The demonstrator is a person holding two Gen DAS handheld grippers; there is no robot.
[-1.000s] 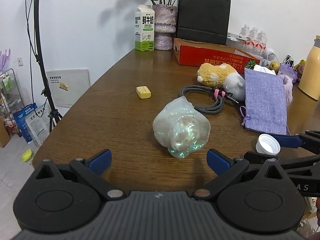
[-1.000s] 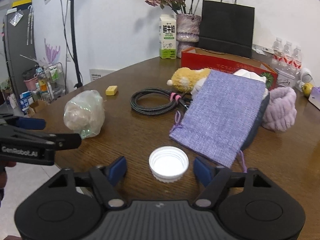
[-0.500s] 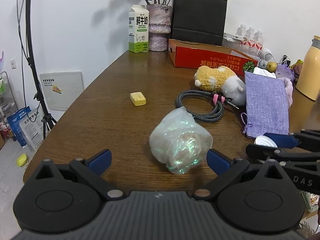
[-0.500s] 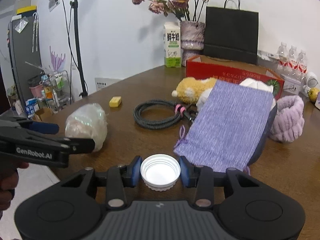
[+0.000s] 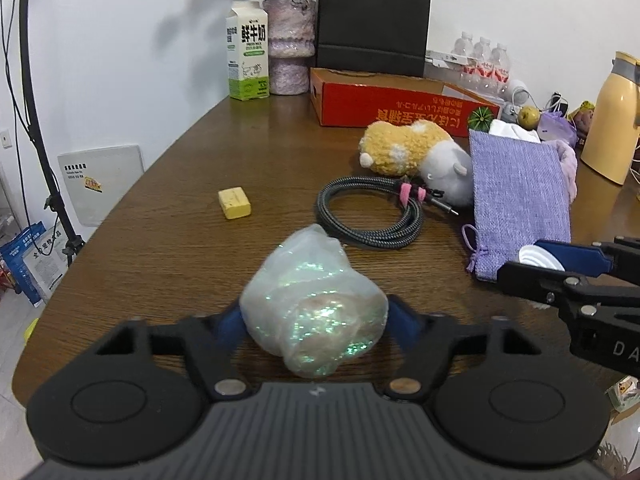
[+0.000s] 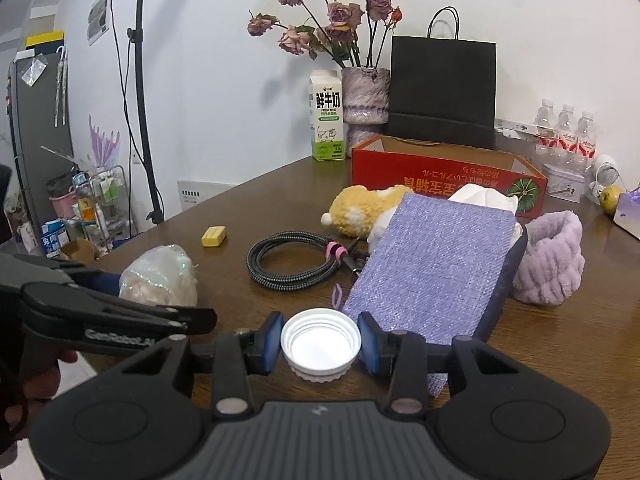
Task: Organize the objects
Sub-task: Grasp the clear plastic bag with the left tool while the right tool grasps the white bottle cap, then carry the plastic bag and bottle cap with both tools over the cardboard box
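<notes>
My left gripper (image 5: 314,320) is shut on an iridescent plastic-wrapped bundle (image 5: 316,304) at the near edge of the brown table (image 5: 180,184); the bundle also shows in the right wrist view (image 6: 160,276). My right gripper (image 6: 320,344) is shut on a white bottle cap (image 6: 319,344), held above the table beside a purple cloth pouch (image 6: 432,264). The cap also shows in the left wrist view (image 5: 538,258) between blue pads.
A coiled black cable (image 5: 372,216), yellow eraser (image 5: 235,203), plush toy (image 5: 404,148), red cardboard box (image 5: 400,100), milk carton (image 5: 247,52), vase (image 5: 289,52), black bag (image 5: 374,24), purple headband (image 6: 548,256) and yellow flask (image 5: 612,120) lie around.
The left gripper moved forward and closed on the iridescent bundle. The right gripper closed on the white cap and lifted it off the table.
</notes>
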